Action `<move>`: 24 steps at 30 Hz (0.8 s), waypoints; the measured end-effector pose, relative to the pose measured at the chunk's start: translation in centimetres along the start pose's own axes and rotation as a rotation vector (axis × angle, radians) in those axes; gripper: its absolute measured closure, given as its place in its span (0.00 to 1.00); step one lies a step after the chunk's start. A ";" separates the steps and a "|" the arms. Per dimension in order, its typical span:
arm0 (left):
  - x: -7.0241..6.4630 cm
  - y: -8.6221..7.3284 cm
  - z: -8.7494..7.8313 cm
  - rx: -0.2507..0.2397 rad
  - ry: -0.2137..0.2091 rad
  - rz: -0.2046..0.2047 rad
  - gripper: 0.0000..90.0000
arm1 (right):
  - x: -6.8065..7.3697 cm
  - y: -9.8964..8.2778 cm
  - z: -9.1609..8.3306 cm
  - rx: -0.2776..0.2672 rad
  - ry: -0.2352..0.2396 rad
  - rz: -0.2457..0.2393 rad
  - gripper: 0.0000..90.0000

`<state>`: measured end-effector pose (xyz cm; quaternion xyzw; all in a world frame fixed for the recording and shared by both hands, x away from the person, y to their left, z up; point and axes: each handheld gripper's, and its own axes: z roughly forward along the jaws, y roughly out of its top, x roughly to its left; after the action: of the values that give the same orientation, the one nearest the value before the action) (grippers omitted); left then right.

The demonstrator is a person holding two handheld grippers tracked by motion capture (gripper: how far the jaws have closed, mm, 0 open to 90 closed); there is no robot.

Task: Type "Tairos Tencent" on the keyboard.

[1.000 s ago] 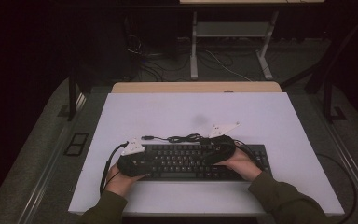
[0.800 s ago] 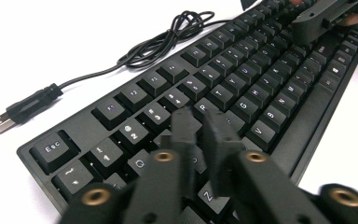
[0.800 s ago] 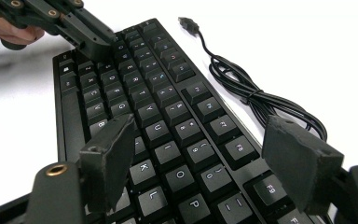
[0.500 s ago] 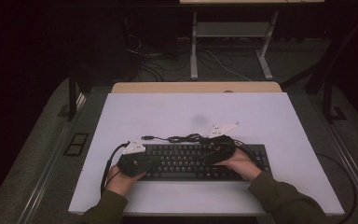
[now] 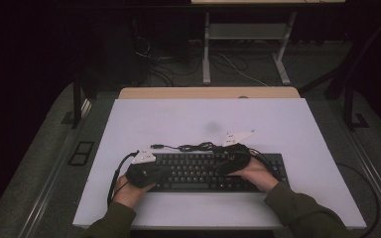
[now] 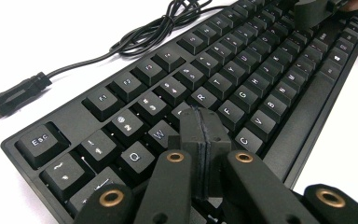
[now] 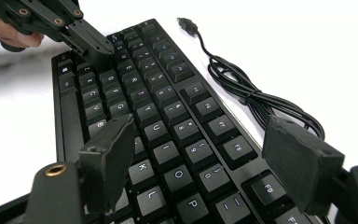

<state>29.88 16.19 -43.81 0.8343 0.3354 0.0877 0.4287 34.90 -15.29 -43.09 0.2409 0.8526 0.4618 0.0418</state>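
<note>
On white table (image 5: 287, 129), matte black keyboard (image 5: 198, 171), square keycaps, coiled cable (image 5: 198, 147)

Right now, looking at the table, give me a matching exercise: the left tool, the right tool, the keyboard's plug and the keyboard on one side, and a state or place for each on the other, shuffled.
Things:
1. left tool
2. right tool
3. black USB plug on the keyboard's coiled cable
4. black full-size keyboard

States or places:
A. jaws wide apart above the keys
B. lying loose on the white tabletop, plugged into nothing
C. jaws pressed together, tip down at the letter keys
D. flat on the table, under both tools

Pairs: 1-C, 2-A, 3-B, 4-D
</note>
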 end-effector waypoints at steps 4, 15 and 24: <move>0.0 0.0 0.2 0.008 -0.002 0.005 0.99 | 0.0 0.0 0.0 0.000 -0.001 -0.001 0.28; -0.1 -0.1 0.3 0.016 0.004 0.002 0.99 | 0.0 0.0 0.0 -0.001 -0.002 -0.004 0.28; -0.3 0.1 0.0 0.001 -0.008 0.002 0.99 | 0.0 0.0 -0.1 -0.002 -0.004 -0.001 0.28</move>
<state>29.73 15.97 -43.72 0.8351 0.3330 0.0847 0.4297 34.88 -15.33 -43.04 0.2414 0.8522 0.4621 0.0437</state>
